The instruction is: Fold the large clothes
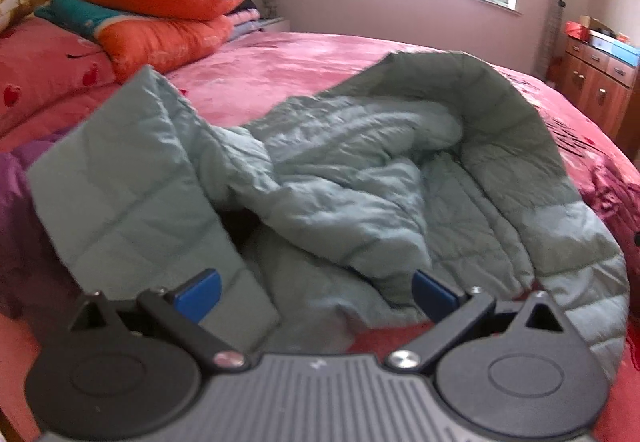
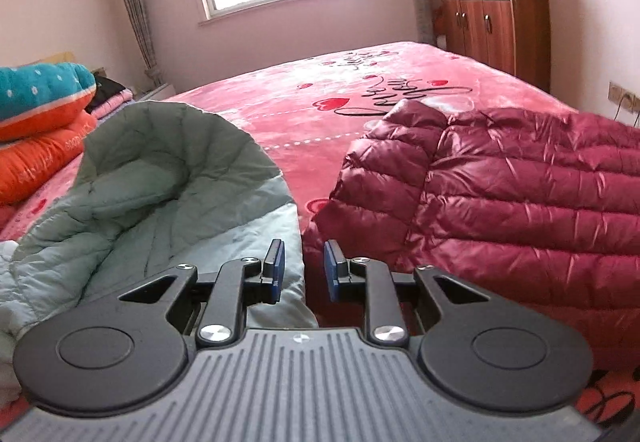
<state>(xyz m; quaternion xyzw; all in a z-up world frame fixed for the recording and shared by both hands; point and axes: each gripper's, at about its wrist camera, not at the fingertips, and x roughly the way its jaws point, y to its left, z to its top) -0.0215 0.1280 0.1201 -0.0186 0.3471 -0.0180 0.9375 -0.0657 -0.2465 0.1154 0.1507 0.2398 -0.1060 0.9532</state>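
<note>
left gripper (image 1: 316, 292) jaws wide apart, nothing gripped, poised over crumpled green jacket (image 1: 340, 177). right gripper (image 2: 303, 270) jaws narrowly apart, gripping nothing, green jacket hem beneath them. green jacket lay on pink bed (image 2: 360, 97), maroon jacket (image 2: 500, 193) just beside it. beyond green jacket, open bedspread reached far edge; folded quilts (image 1: 168, 1) stacked beside it.

Green quilted jacket (image 1: 340, 177) crumpled on bed; maroon puffer jacket (image 2: 500, 193) just beside.
</note>
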